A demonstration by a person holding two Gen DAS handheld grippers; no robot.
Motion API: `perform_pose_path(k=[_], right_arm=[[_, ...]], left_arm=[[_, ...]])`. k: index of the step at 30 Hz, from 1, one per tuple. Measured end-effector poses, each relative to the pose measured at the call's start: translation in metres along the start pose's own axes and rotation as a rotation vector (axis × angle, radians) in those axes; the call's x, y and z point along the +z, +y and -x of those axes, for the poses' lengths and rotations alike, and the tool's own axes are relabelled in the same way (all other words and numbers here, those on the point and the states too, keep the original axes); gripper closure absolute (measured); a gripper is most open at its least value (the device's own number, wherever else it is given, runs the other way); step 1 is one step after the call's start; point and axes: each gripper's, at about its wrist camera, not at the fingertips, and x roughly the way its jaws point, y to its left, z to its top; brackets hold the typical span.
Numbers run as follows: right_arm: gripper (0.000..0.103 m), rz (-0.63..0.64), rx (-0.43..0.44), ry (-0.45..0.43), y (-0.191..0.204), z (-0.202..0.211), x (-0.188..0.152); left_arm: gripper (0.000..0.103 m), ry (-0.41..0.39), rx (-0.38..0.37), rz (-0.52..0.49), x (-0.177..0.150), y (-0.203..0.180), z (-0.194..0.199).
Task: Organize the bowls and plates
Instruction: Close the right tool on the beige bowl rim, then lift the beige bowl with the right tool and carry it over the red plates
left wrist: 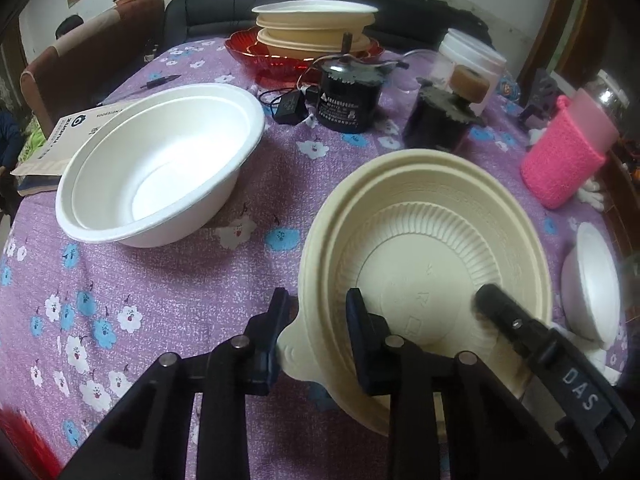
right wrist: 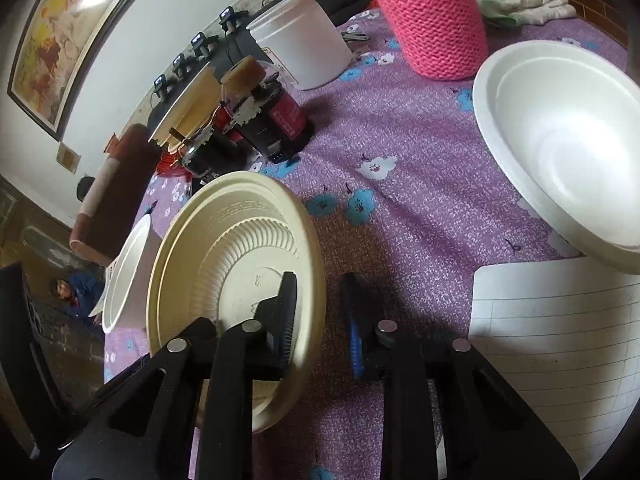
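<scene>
Left gripper [left wrist: 318, 316] and right gripper [right wrist: 318, 300] straddle the cream bowl [left wrist: 424, 280] rim.

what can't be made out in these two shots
- Left wrist view: the near wall of the cream bowl is hidden behind the left gripper.
- Left wrist view: the small white bowl is cut off by the dark right edge.
- Right wrist view: the far white bowl is mostly hidden behind the cream bowl.
- Right wrist view: whether the right gripper actually pinches the rim is unclear.
</scene>
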Motion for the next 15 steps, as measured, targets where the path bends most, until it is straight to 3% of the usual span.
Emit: perform_pose_path(k=[15], right_arm=[[0.091,-0.059,0.044,0.038,-0.0063,0.0079,-0.0057]], left_arm=[[0.079,-0.024,-0.031,0.01,0.0022,0.0021,0.0117]])
